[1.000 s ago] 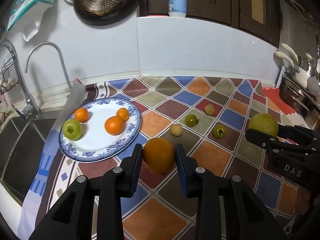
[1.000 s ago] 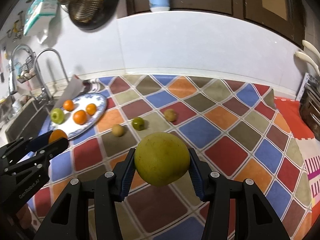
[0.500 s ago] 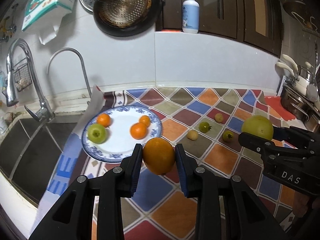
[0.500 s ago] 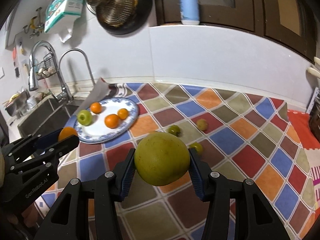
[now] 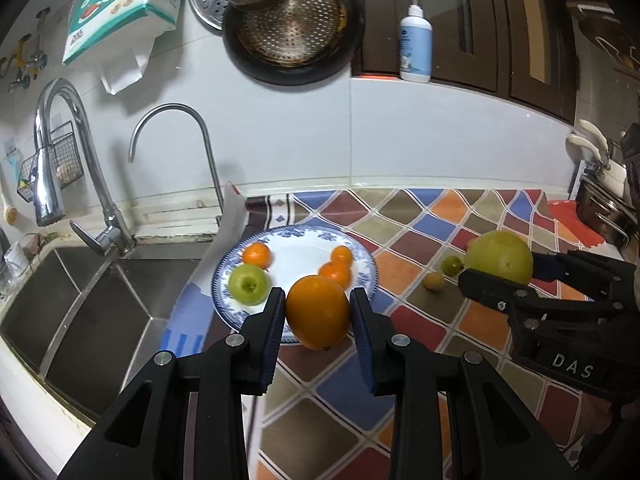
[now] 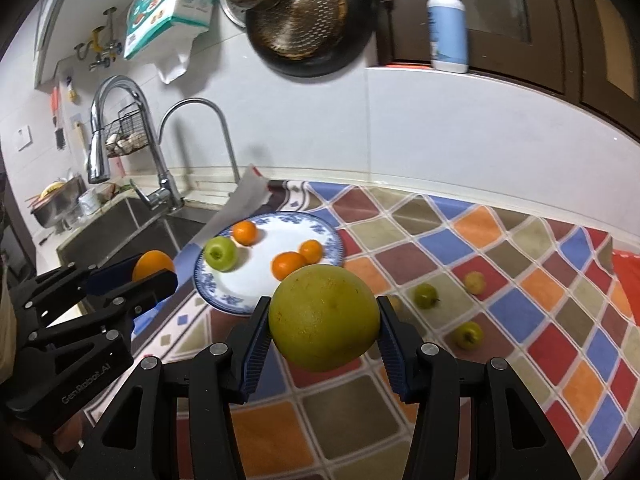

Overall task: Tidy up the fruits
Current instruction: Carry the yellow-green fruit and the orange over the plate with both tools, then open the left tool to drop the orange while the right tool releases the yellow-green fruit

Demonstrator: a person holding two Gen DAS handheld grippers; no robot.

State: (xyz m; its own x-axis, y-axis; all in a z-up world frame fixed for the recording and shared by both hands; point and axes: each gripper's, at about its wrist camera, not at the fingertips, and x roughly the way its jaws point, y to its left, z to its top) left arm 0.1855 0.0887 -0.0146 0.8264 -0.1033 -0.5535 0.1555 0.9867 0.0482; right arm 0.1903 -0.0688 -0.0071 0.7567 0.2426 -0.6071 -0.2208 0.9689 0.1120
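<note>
Left wrist view: my left gripper (image 5: 319,318) pinches a smooth, glossy orange (image 5: 318,312) between two ribbed blue pads (image 5: 273,330), held in the air over the near rim of the plate (image 5: 366,280). That plate is round white china with a blue flowered border, and it sits on a cloth (image 5: 420,320) printed in diamonds of red, blue, orange and olive. On the plate lie a shiny green apple (image 5: 248,284) with a dimpled top and three small round tangerines: one (image 5: 257,255) just behind the apple, two (image 5: 336,266) touching each other on the right side. To the left, a steel sink (image 5: 80,320) drops away under two curved chrome taps (image 5: 76,152).

Right wrist view: my right gripper (image 6: 324,330) clamps a big yellow-green citrus (image 6: 324,316), its skin matte and pitted with brown flecks, pressed between the same ribbed blue pads (image 6: 256,344). It hangs above the cloth, just right of the plate and near its front edge. Four small round green-yellow fruits (image 6: 426,295) lie scattered on the cloth to the right, well apart from the plate; one is mostly hidden behind my finger. My left gripper shows at the left edge with the orange in its grip.

A perforated metal pan (image 6: 308,16) hangs on the white wall above, and a white pump bottle (image 6: 447,24) stands on a ledge.
</note>
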